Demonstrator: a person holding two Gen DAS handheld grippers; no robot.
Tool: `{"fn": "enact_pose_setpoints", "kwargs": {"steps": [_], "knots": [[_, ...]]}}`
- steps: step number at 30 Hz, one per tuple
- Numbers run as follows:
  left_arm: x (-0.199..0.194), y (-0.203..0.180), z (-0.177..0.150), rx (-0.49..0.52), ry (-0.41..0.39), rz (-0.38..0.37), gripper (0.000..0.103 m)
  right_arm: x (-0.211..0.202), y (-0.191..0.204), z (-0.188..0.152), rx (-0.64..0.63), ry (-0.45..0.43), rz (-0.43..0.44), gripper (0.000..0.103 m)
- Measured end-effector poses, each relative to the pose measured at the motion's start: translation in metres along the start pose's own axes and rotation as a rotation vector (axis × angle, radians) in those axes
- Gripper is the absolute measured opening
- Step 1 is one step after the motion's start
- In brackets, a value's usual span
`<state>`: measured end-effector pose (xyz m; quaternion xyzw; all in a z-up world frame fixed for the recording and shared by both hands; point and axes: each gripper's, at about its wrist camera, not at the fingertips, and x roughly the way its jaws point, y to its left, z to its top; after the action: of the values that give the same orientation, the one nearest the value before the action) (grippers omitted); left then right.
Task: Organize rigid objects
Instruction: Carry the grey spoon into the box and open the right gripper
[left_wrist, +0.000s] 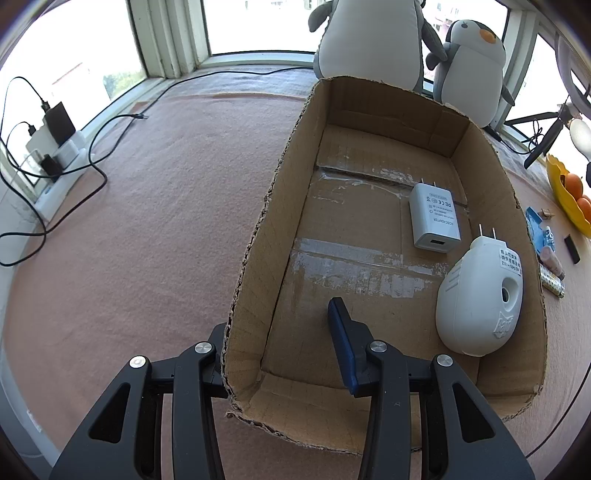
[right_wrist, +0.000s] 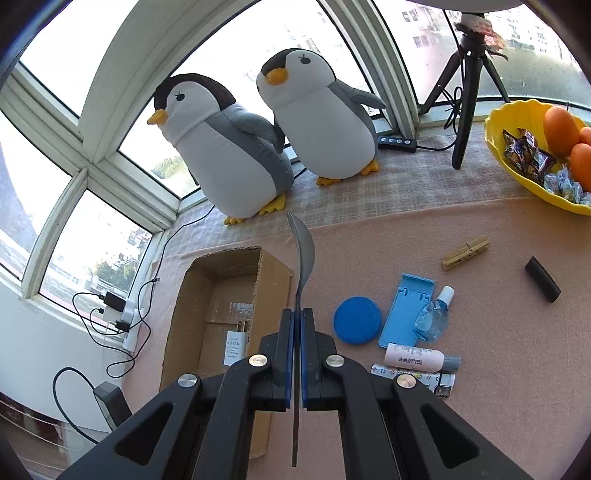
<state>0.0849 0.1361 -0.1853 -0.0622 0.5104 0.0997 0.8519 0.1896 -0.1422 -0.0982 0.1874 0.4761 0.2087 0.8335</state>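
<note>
Left wrist view: the cardboard box (left_wrist: 369, 229) is straddled by the wide-open, empty left claw (left_wrist: 291, 354), probably to steady it; a charger (left_wrist: 436, 218) and plug-in device (left_wrist: 480, 295) lie inside. The right claw (right_wrist: 297, 354), clamped on a spoon (right_wrist: 301, 266), holds it above the box's right wall, seemingly for dropping in.

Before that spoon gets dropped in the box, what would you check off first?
1. Spoon held firmly between the right gripper fingers: ok.
2. Spoon over the cardboard box: not ok, it appears beside the right wall.
3. Free floor space in the box: ok, the white charger and white plug-in device lie along one side.
4. Left gripper clear of the box: not ok, open fingers straddle its near corner.
5. Box steady: cannot tell.
</note>
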Motion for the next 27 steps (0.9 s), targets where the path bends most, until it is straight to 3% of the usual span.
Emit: {"fn": "enact_pose_setpoints", "kwargs": {"steps": [7, 14, 27], "knots": [[0.0, 0.0, 0.0, 0.001, -0.004, -0.001, 0.04, 0.028, 0.049, -0.011, -0.047, 0.064, 0.084, 0.003], [0.001, -0.001, 0.001, 0.001, -0.006, -0.002, 0.04, 0.061, 0.085, -0.028, -0.115, 0.13, 0.104, 0.003], [0.001, -0.001, 0.0, 0.001, -0.009, -0.003, 0.04, 0.098, 0.107, -0.047, -0.178, 0.225, 0.089, 0.003]]}}
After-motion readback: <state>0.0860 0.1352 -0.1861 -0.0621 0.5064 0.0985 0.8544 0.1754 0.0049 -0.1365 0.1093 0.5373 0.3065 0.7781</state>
